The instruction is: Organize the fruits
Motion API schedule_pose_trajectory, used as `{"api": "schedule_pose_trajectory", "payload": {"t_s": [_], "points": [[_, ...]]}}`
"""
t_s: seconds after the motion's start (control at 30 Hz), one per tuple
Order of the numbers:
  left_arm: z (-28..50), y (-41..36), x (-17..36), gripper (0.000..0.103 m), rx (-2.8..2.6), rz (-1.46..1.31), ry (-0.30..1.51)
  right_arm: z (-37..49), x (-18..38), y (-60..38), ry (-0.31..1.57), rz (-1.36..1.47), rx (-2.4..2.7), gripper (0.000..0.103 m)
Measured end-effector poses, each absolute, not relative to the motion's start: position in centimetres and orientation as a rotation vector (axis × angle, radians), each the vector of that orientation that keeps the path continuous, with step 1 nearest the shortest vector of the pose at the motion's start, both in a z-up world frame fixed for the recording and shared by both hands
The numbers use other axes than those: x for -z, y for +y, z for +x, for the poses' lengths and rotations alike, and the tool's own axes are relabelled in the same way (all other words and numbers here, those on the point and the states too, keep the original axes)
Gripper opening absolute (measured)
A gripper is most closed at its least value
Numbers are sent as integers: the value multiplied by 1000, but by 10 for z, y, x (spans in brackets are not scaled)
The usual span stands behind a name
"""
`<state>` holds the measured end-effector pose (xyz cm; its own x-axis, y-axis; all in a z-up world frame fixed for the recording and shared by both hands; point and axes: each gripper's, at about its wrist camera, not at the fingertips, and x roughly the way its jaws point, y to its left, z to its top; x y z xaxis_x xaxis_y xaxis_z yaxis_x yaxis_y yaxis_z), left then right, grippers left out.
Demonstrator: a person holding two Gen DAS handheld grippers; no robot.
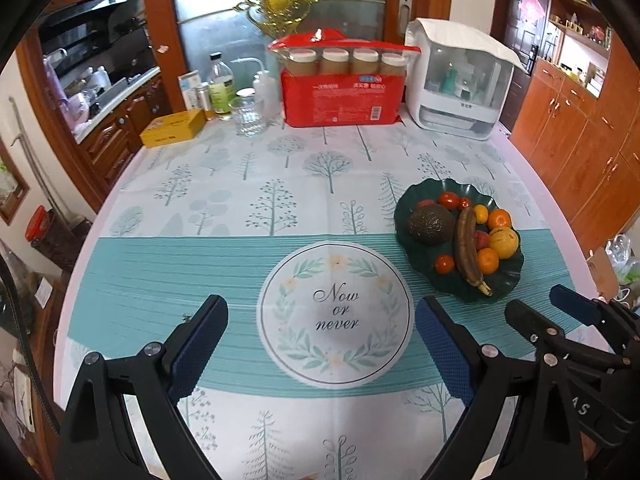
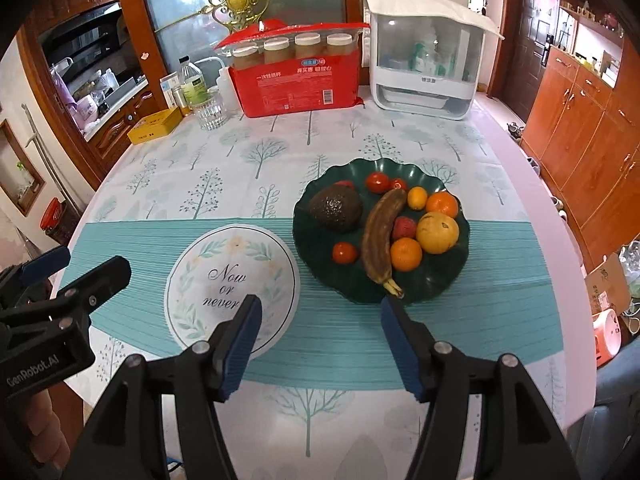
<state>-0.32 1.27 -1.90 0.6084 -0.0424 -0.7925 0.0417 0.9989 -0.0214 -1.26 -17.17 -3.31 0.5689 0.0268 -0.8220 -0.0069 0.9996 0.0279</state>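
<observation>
I see the counter [image 2: 360,136] under a tree-print cloth, with the dark green plate [image 2: 440,280] as my landmark. On the plate lie a brown banana [image 2: 378,236], an avocado [image 2: 335,207] left of it, a yellow fruit [image 2: 437,232] and oranges [image 2: 406,254] right of it, and small tomatoes [image 2: 377,182] at the far side. My right tongs [image 2: 320,344] hang spread and empty just in front of the plate. My left tongs [image 1: 320,354] are spread and empty too, left of the plate.
</observation>
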Motion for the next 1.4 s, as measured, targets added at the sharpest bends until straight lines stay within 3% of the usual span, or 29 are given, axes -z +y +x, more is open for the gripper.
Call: {"api": "schedule_pose_trajectory", "payload": {"t_s": [1.4], "points": [[-26,19,12,94,-6,-11,927,-30,8,-152,888,6,-66,65]]}}
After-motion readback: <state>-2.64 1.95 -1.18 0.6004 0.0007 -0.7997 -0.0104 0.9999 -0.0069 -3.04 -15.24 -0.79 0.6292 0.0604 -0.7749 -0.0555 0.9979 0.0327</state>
